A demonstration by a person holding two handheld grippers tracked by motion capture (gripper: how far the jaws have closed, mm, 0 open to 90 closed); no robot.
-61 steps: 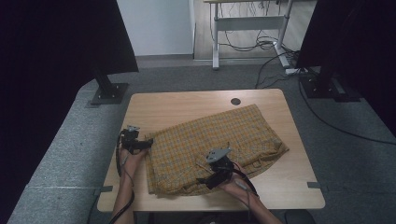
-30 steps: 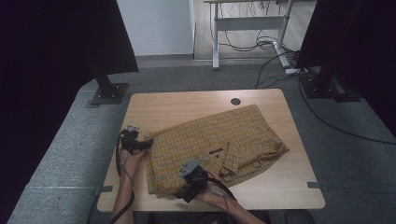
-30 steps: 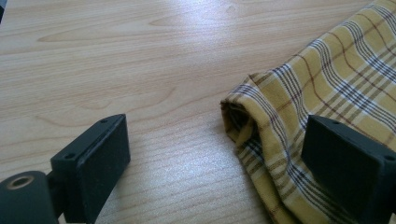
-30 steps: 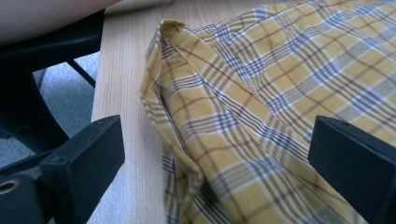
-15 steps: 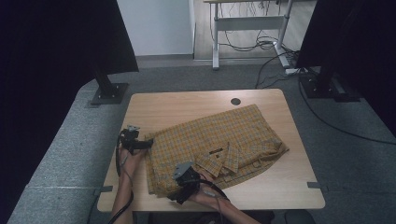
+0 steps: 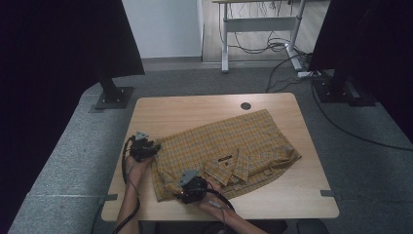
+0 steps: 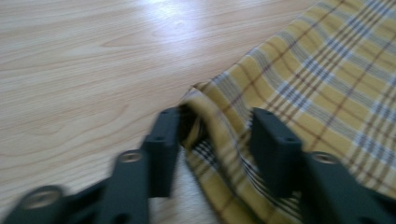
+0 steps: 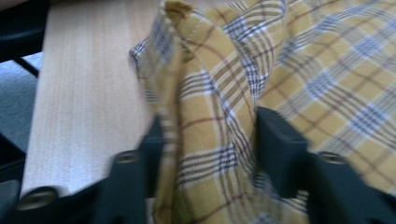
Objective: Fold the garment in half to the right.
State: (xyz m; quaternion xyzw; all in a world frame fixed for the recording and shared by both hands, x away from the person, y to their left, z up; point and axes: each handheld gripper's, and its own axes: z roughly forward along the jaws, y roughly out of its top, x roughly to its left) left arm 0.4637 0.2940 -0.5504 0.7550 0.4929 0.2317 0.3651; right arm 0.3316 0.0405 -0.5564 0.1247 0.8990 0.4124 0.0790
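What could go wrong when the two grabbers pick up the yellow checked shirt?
The left gripper has just been closing on a bunched corner of the shirt; the fold sits near one jaw, so it might slip out when lifted. The right gripper, also just closing, has a thick wad of cloth between its jaws, so extra layers may come along. That corner lies near the table edge and could slide off.

The shirt (image 6: pixel 229 148) is soft woven cloth, matt, checked yellow. The worktop (image 6: pixel 185 109) is smooth pale wood with faint sheen. The fingers (image 7: pixel 161 149) look matt black plastic.
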